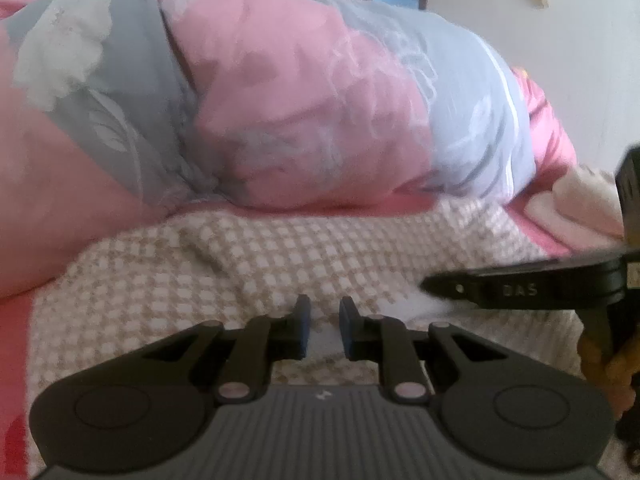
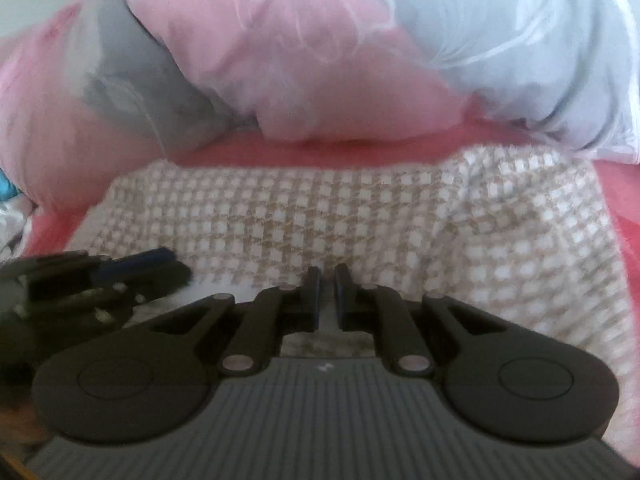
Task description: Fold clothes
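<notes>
A beige-and-white checked garment [image 1: 240, 264] [image 2: 320, 216] lies spread on the bed in front of both grippers. At the bottom of the left wrist view, my left gripper [image 1: 324, 308] has its jaws drawn close on the garment's near edge, with white fabric showing between them. My right gripper [image 1: 430, 286] comes in from the right, its tip at the same near edge with a tuft of white fabric there. In the right wrist view the right gripper [image 2: 327, 276] has its jaws almost together over that edge. The left gripper [image 2: 178, 264] lies close by on the left. Both views are blurred.
A bulky pink, grey and pale blue flowered quilt [image 1: 280, 100] [image 2: 300, 60] is piled just behind the garment. A pink bedsheet [image 2: 320, 152] shows around it. A pale folded cloth [image 1: 580, 200] lies at the right, below a white wall [image 1: 580, 60]. A hand [image 1: 616, 368] holds the right gripper.
</notes>
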Tool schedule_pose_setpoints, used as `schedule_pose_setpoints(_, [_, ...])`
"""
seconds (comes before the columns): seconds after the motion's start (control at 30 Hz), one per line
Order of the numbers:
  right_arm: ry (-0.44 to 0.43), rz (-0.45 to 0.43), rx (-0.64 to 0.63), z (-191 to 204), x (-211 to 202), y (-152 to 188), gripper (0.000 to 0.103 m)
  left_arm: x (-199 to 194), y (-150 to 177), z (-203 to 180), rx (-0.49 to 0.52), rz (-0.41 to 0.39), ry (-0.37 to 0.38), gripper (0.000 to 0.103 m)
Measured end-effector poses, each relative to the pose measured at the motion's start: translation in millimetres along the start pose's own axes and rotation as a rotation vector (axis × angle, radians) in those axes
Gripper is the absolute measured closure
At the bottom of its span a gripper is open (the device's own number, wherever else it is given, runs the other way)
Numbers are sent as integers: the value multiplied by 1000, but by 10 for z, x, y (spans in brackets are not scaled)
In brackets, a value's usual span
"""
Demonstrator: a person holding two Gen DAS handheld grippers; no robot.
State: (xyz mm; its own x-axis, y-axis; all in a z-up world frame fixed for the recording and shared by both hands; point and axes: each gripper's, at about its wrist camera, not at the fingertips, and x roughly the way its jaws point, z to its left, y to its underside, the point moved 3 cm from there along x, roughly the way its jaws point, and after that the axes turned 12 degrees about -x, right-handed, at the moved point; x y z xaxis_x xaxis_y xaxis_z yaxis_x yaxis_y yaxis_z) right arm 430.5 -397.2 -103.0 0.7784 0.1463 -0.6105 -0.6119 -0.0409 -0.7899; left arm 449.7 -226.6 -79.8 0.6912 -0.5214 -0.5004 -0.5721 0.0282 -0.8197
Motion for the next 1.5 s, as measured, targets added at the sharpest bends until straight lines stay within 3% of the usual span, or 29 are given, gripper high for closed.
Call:
schedule_pose_setpoints(0.17, [-24, -87, 78, -94, -55, 147, 97, 32, -379, 18, -30, -66, 4, 85])
schedule_pose_setpoints(0.27, [-24, -96, 73, -98, -76, 154, 97, 347, -478, 82, -28, 11, -23, 84])
schedule_pose_setpoints(0.3, [-30, -100, 76, -104, -80, 151, 97, 459, -445, 166, -51, 44, -35, 93])
schedule_pose_setpoints(0.37, [-41, -108, 82, -115, -86, 144, 97, 677, -375, 337, -101, 110, -58, 97])
schedule_pose_setpoints(0.47, [-54, -118, 91, -127, -93, 135, 97, 679, -421, 407, -152, 134, -33, 97])
schedule_pose_setpoints(0.57, [-60, -121, 98, -133, -100, 137, 97, 485, -494, 312, -125, 75, -34, 95])
schedule_pose_setpoints(0.63, [-63, -123, 104, -139, -104, 142, 97, 360, -495, 225, -51, 24, -29, 79])
schedule_pose_setpoints(0.67, [-65, -125, 107, -142, -106, 144, 97, 447, -439, 253, -22, 56, -80, 79])
schedule_pose_setpoints(0.7, [-67, -125, 109, -142, -109, 145, 97, 540, -381, 284, 5, 92, -133, 92])
schedule_pose_setpoints(0.83, [-73, -129, 110, -135, -115, 158, 97, 576, -404, 413, -88, 105, -122, 94])
schedule_pose_setpoints(0.9, [-76, -130, 115, -145, -122, 161, 97, 433, -387, 270, -16, 48, -150, 92])
schedule_pose_setpoints(0.93, [-79, -131, 119, -153, -124, 164, 97, 346, -361, 176, 31, 13, -156, 87])
schedule_pose_setpoints(1.0, [-83, -132, 126, -164, -126, 169, 97, 200, -271, 15, 93, -38, -121, 83])
schedule_pose_setpoints(1.13, [-77, -130, 118, -148, -130, 165, 97, 264, 55, -105, 180, -5, -147, 80])
schedule_pose_setpoints(1.37, [-38, -120, 81, -102, -238, 35, 96, 248, 94, -9, 129, -33, -110, 81])
schedule_pose_setpoints(1.5, [19, -114, -57, 5, -192, -233, 95, 272, 114, 5, 108, -41, -94, 81])
